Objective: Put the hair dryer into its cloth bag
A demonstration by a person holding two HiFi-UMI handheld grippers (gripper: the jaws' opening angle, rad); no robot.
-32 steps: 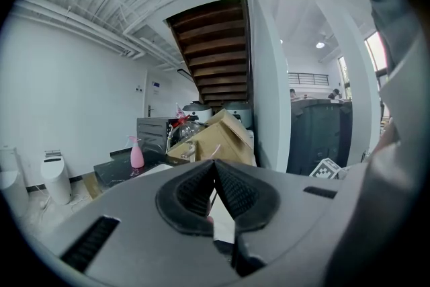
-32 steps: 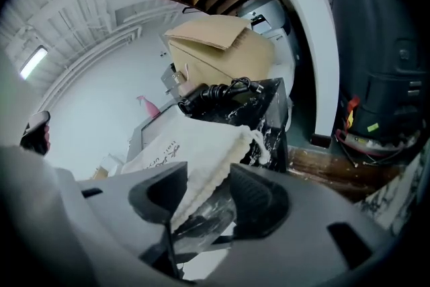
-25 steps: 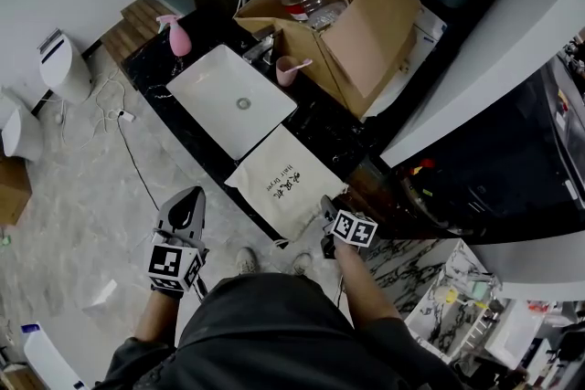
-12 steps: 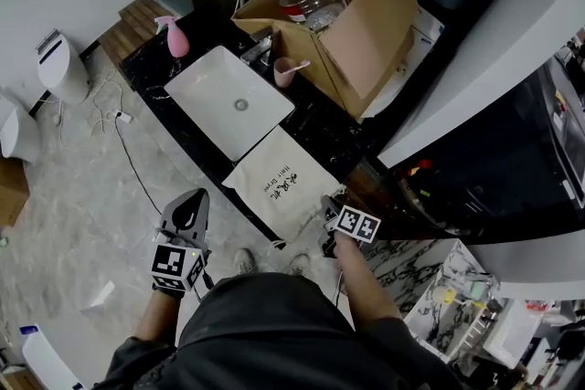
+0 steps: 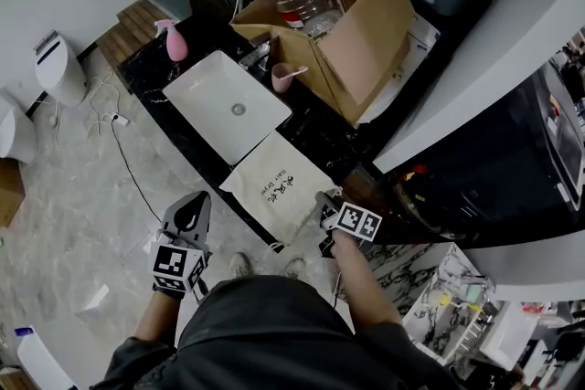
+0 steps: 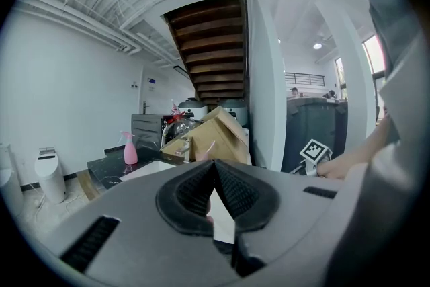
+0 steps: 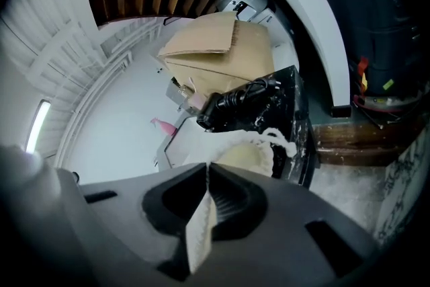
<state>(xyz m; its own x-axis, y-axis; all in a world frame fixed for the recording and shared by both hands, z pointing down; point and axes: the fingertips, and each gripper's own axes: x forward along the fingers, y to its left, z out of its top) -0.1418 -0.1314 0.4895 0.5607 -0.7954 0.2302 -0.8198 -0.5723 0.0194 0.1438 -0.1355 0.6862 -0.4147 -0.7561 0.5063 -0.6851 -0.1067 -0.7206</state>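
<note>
- R gripper (image 5: 327, 205) clamped on cloth bag (image 5: 279, 185) mouth edge; L gripper (image 5: 192, 204) shut, empty, well left of bag.
- Hair dryer (image 7: 236, 104) just beyond bag, lying crosswise; R nearer.

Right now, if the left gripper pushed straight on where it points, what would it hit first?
Probably the cloth bag lying at the near edge of the counter: its white cloth shows just past the shut left gripper. Depth is unclear.
</note>
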